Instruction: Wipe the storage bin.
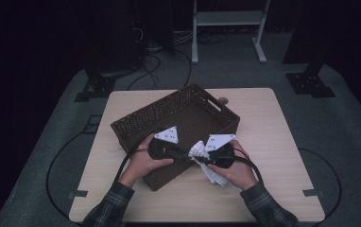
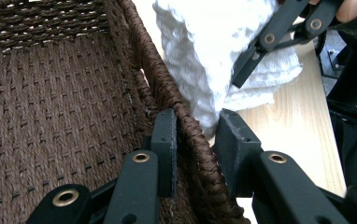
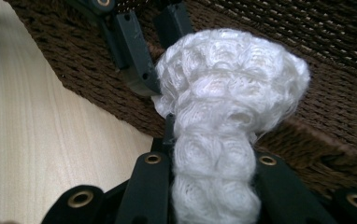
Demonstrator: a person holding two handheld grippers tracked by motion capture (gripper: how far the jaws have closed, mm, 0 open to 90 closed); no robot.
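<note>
Left claw clamped on wicker basket rim, right claw gripping bunched white cloth beside it

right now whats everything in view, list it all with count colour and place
wicker basket: one, dark brown, middle of the table, tilted up on its near side
cloth: one, white, knobbly weave, bunched at the basket's near wall, part hanging onto the table
table: one, light wood, centre of the floor
frame: one, white, on the floor beyond the table
cables: several, black, on the floor behind the table
left gripper: one, black, jaws astride the basket's near wall, one inside, one outside
right gripper: one, black, shut on the cloth
hands: two, plaid sleeves, at the table's near edge
</note>
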